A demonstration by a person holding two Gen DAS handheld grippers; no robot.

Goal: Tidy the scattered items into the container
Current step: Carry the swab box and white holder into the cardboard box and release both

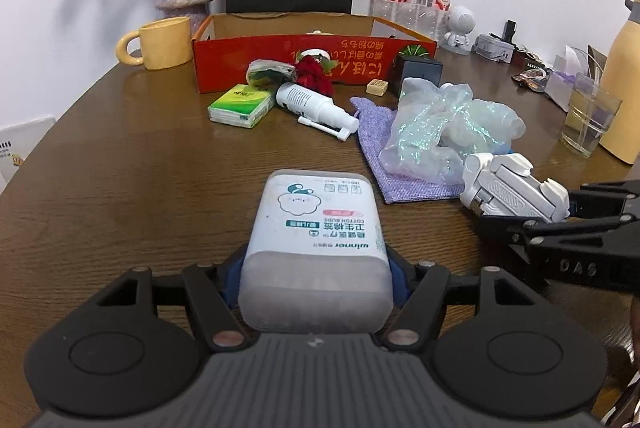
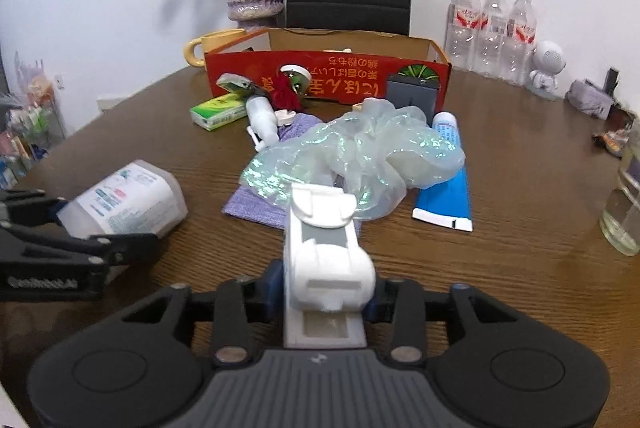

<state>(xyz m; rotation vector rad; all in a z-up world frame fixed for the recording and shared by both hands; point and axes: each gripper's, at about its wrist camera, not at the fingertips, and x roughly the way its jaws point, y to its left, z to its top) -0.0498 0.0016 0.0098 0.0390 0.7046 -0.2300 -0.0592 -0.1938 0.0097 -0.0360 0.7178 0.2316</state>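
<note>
Cotton-bud box point(image 1: 316, 244) sits clamped in my left tool point(image 1: 316, 278), blue pads pressing its two sides, its long axis running straight toward twelve o'clock; the red cardboard container point(image 1: 312, 58) stands at twelve across the table point(image 1: 120, 188), open side up, well apart from the box; from the left wrist view the lane between is mostly bare wood, with a green tissue pack point(image 1: 239, 106) and a white spray bottle point(image 1: 316, 106) lying just before the near wall at about eleven and twelve; I judge the left hand must lift over that wall rather than slide; going right, a purple cloth point(image 1: 384, 156) carries a crinkled clear bag point(image 1: 444, 124) at one o'clock; my right tool point(image 2: 328, 296) is closed on a white folding holder point(image 2: 324, 248), its long axis also toward twelve; from the right wrist view the bag lies directly ahead, touching or nearly touching the holder's tip, I cannot tell which; a blue tube point(image 2: 444, 180) lies at one o'clock beside the bag; both hands look about equally far from the container; the far wall and a glass point(image 1: 592, 120) at the right edge limit room there.
</note>
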